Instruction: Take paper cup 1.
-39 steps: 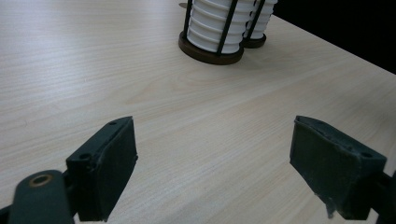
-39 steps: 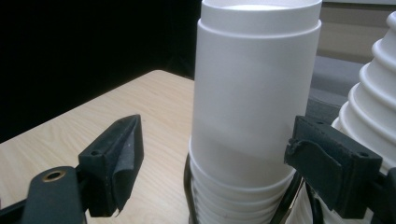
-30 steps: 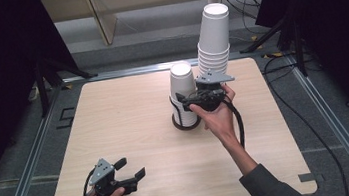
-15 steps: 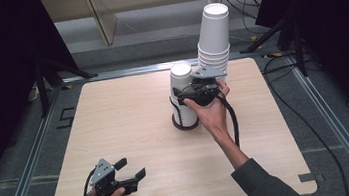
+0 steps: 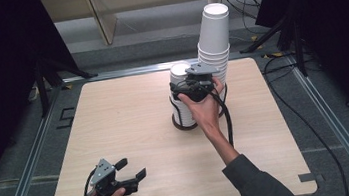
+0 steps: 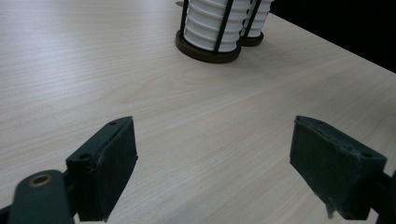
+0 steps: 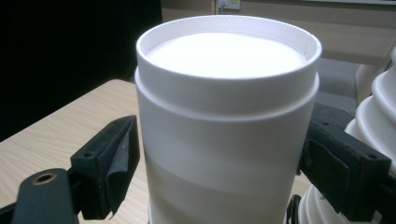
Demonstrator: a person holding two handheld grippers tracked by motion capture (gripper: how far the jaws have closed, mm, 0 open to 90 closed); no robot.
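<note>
1. A short stack of white cups (image 5: 182, 99), upside down in a black wire holder with a round dark base (image 6: 205, 50), stands past the middle of the wooden surface (image 5: 130, 123).
2. Just behind and to its right rises a taller, leaning stack of white cups (image 5: 213, 38); its ribbed rims crowd the right edge of the right gripper view, close to that side's jaw.
3. The surface is pale wood grain, framed by metal rails; grey floor, black cables, dark drapes and a light wooden frame lie beyond.
4. The right claw (image 5: 192, 86) is held level at the top cup (image 7: 226, 121) of the short stack, one jaw on either side. The left pad stands slightly off the wall; contact on the right is unclear, so the grip cannot be judged.
5. The left claw (image 5: 130, 170) rests low near the front-left edge, released, its jaws spread over bare wood, well apart from both stacks.
</note>
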